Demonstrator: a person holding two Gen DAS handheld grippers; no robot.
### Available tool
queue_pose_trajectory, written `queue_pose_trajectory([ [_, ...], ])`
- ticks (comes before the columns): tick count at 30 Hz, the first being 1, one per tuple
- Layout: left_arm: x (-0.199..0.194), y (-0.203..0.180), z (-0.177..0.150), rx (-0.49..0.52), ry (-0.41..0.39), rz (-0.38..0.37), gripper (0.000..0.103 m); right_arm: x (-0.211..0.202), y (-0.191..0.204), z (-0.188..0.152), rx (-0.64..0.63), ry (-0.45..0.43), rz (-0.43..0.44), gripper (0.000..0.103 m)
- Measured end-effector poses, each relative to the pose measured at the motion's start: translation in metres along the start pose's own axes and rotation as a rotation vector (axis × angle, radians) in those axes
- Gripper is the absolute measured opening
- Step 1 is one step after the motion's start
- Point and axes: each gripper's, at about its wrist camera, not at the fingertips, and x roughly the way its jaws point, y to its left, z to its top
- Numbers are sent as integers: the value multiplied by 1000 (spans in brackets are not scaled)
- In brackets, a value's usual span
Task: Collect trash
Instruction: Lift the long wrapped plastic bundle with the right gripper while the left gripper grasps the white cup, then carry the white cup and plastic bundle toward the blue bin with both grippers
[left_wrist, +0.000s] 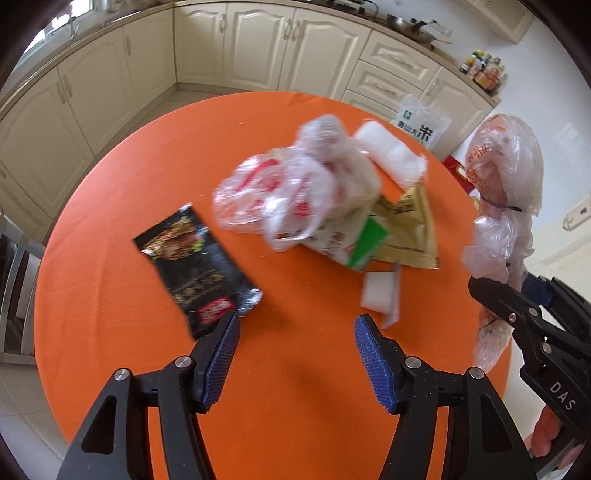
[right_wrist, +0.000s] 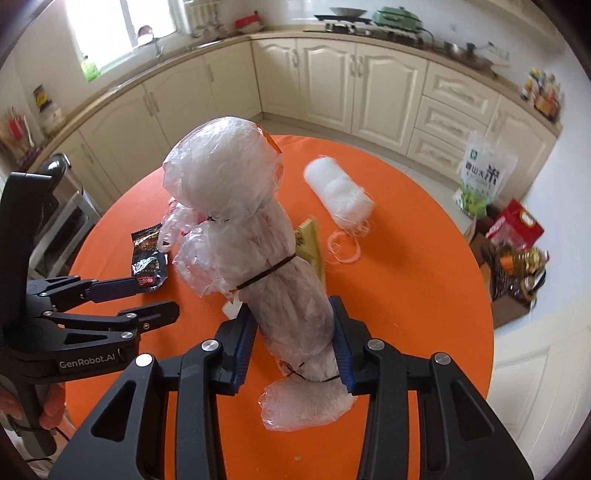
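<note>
left gripper (left_wrist: 295, 347) agape, right gripper (right_wrist: 293, 339) clamped

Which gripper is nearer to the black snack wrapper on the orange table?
Left. The left gripper hangs open with one fingertip at the black snack wrapper's near edge. The right gripper is farther off, shut on the tied plastic bundle.

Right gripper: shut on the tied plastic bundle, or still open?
Shut on it. The right gripper has both blue pads pressed against the tied plastic bundle, which stands lifted between them above the orange table.
</note>
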Motion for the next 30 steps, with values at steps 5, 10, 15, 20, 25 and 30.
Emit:
queue_pose_trajectory([
  [5,14,-41,14,85,26,-8,66,-8,-35,-13,83,10,5,39],
  [10,39,-65,26,124,84,-7,64,-6,-61,-25,129,24,4,39],
  [15,58,-63,32,102,103,-22,40,-4,-75,-27,153,22,15,39],
  [20,60,-70,31,145,73,7,18,-2,-77,-31,161,31,13,39],
  [25,57,-78,22,165,40,30,17,-5,-75,-34,169,37,12,39],
  [30,48,-91,14,174,20,32,17,-21,-74,-43,181,19,3,39],
])
